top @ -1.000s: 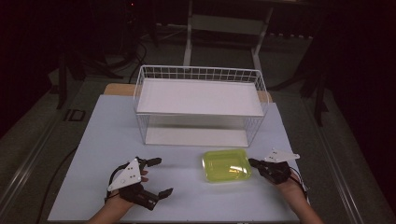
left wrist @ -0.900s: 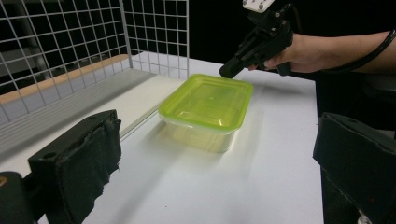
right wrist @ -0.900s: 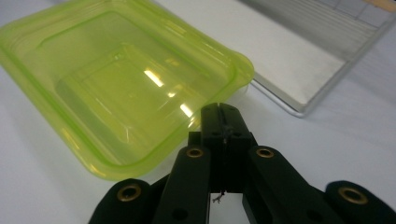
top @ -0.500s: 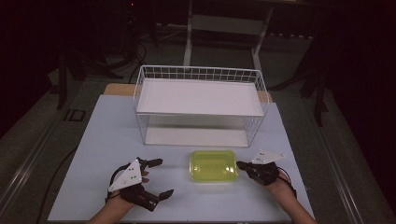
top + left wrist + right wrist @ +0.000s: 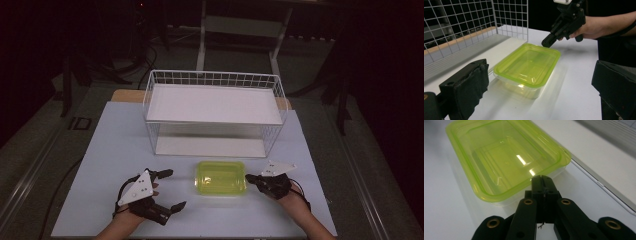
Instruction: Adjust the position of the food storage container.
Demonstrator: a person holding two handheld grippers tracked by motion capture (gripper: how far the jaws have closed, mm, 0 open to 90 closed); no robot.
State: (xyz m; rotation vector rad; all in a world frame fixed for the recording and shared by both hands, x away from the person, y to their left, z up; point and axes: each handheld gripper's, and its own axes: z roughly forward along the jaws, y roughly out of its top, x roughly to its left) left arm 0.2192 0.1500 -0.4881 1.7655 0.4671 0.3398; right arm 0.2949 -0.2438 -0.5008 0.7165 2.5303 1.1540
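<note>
A yellow-green lidded plastic container (image 5: 221, 177) lies flat on the white table, just in front of the wire basket. My right gripper (image 5: 248, 178) is shut with nothing between its jaws, and its tip rests against the container's right rim. In the right gripper view the closed tip (image 5: 542, 180) meets the edge of the container (image 5: 504, 157). My left gripper (image 5: 175, 189) stands open at the front left, apart from the container. Its black pads (image 5: 466, 85) frame the container (image 5: 527, 65), with the right gripper (image 5: 546, 43) behind it.
A white wire basket (image 5: 212, 80) with a shelf inside stands at the back middle of the table (image 5: 115, 145). Its mesh wall (image 5: 461, 22) is close behind the container. Dark floor and chair legs surround the table.
My right gripper has moved left, sliding the container left across the table in front of the basket. The left gripper has stayed in place.
</note>
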